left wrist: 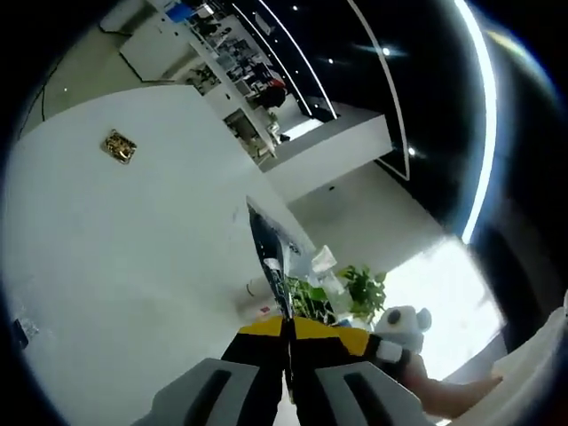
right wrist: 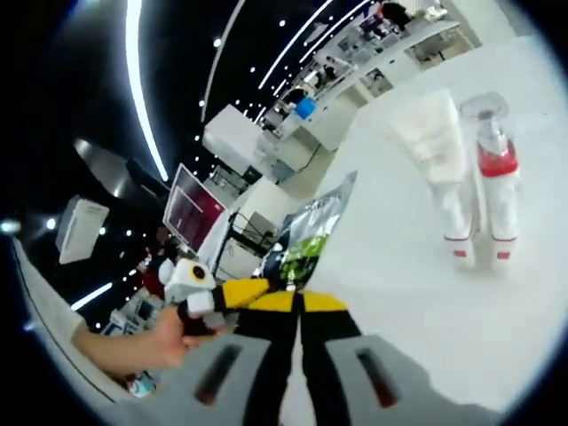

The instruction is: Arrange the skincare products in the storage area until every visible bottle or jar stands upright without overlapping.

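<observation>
- The right hand-held gripper (right wrist: 297,280), jaws pressed together on a silvery sachet (right wrist: 312,232), points across the white tabletop (right wrist: 408,293); the tube (right wrist: 441,169) and red-collared pump bottle (right wrist: 497,182) stand ahead to its right, touching side by side.
- The left hand-held gripper (left wrist: 286,342), also pinching a sachet edge (left wrist: 271,257), sees a small gold packet (left wrist: 118,146) far off.

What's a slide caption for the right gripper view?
Right gripper pinching a foil packet beside a tube and pump bottle on a white table.
</observation>
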